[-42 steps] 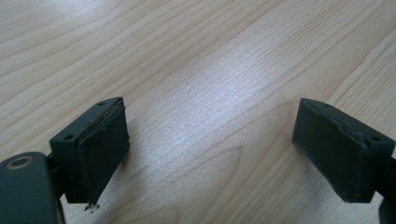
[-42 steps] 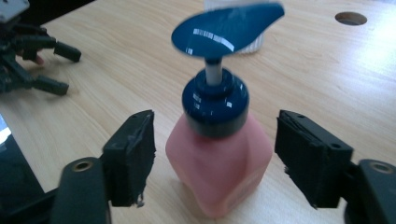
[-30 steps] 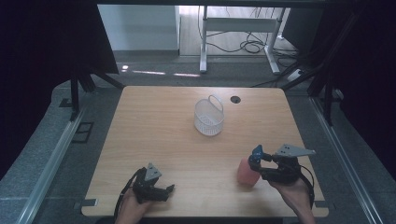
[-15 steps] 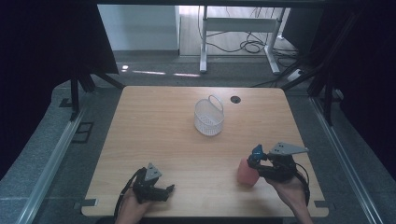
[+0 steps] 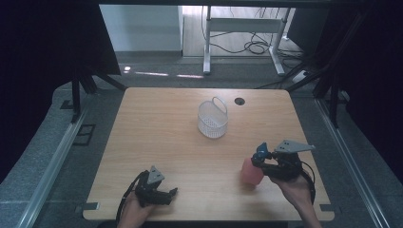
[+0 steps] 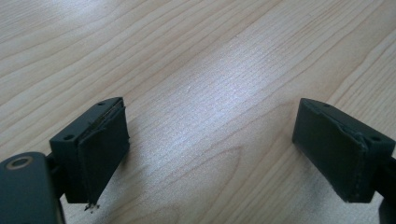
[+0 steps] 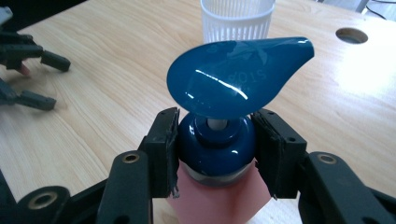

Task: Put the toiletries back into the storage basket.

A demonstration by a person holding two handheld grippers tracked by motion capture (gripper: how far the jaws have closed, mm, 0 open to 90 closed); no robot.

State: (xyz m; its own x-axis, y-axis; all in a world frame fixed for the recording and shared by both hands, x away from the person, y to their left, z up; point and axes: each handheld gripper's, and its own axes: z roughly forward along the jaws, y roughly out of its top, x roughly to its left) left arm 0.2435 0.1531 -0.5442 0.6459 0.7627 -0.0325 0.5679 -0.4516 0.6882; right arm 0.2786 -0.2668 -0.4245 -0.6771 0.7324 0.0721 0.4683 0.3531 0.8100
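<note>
Basket (image 5: 212,118) mid-table (image 5: 157,123); pump bottle (image 5: 252,170) nearer, right.

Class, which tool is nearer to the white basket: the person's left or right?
Right. The right tool, gripping the pink pump bottle, sits right of and below the white basket; the left tool lies farther, at the near-left edge.

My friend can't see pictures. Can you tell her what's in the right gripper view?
The right gripper has its two black jaws shut on the dark blue collar of a pink pump bottle, under its wide blue pump head. Behind it on the wooden table stands a white ribbed basket, and the left gripper sits far left, jaws apart.
</note>
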